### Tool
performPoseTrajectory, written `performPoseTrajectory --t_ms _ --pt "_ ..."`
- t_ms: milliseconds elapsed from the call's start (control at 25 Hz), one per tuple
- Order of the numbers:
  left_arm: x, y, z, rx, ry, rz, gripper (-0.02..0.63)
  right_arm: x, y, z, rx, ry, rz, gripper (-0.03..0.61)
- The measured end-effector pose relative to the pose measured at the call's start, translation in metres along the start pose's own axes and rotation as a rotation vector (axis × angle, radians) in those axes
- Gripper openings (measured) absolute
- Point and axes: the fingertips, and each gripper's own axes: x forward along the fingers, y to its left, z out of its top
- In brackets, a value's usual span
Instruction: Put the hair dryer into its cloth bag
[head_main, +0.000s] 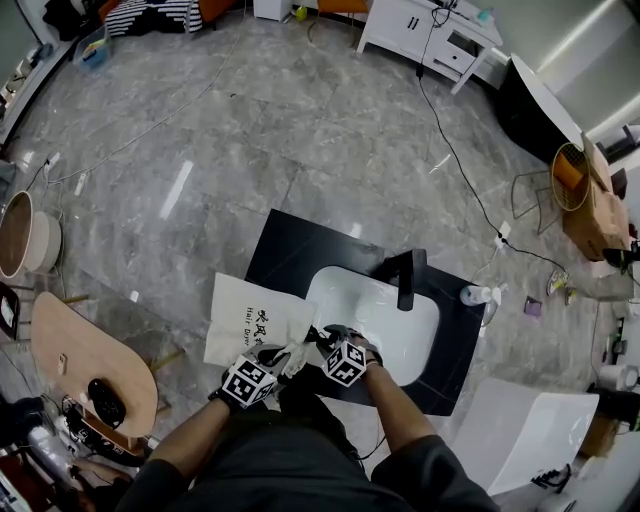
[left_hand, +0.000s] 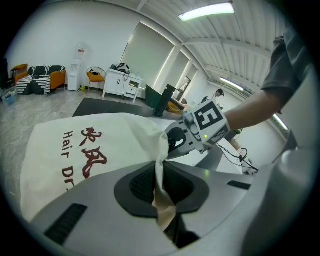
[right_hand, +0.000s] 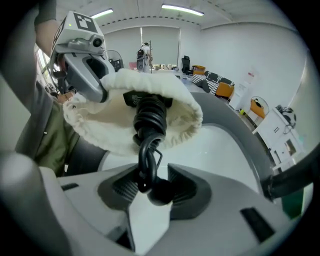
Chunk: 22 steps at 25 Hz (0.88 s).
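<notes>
The white cloth bag (head_main: 250, 320), printed "Hair Dryer" in red, lies on the left end of the black counter (head_main: 290, 250). My left gripper (left_hand: 162, 192) is shut on a fold of the bag's rim (left_hand: 161, 150) and holds the mouth up. In the right gripper view the mouth gapes, and the hair dryer's coiled black cord (right_hand: 150, 120) lies inside it. A loop of that cord runs out between the jaws of my right gripper (right_hand: 150, 185), whose pads press on it. The dryer's body is hidden in the bag. In the head view both grippers (head_main: 272, 358) (head_main: 325, 338) meet at the bag's mouth.
A white sink basin (head_main: 400, 330) with a black faucet (head_main: 405, 280) is set in the counter just right of the bag. A small bottle (head_main: 475, 295) stands at the counter's right end. A cable (head_main: 460, 170) runs across the grey floor behind.
</notes>
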Motion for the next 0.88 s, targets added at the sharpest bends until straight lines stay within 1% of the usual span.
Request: performPoseTrajectory --t_ms 360,480,600,800,840,880 --pt "0.005 -0.003 0.005 0.015 0.003 -0.026 0.028 0.013 0.004 0.065 -0.071 -0.092 0.003 0.156" --pt "0.005 -0.003 0.005 0.01 0.001 -0.026 0.028 0.018 0.003 0.08 -0.091 -0.116 0.005 0.158" --pt "0.006 -0.001 0.004 0.004 -0.001 -0.023 0.028 0.025 0.002 0.085 -0.094 -0.117 0.005 0.16" --pt "0.01 -0.003 0.0 -0.005 0.009 -0.037 0.034 0.021 0.0 0.072 -0.041 -0.117 0.011 0.184" --pt "0.012 -0.006 -0.002 -0.009 0.017 -0.053 0.056 0.016 -0.001 0.068 -0.041 -0.116 0.008 0.187" --pt "0.013 -0.01 -0.004 -0.012 0.029 -0.078 0.097 0.012 -0.002 0.061 -0.039 -0.113 0.001 0.193"
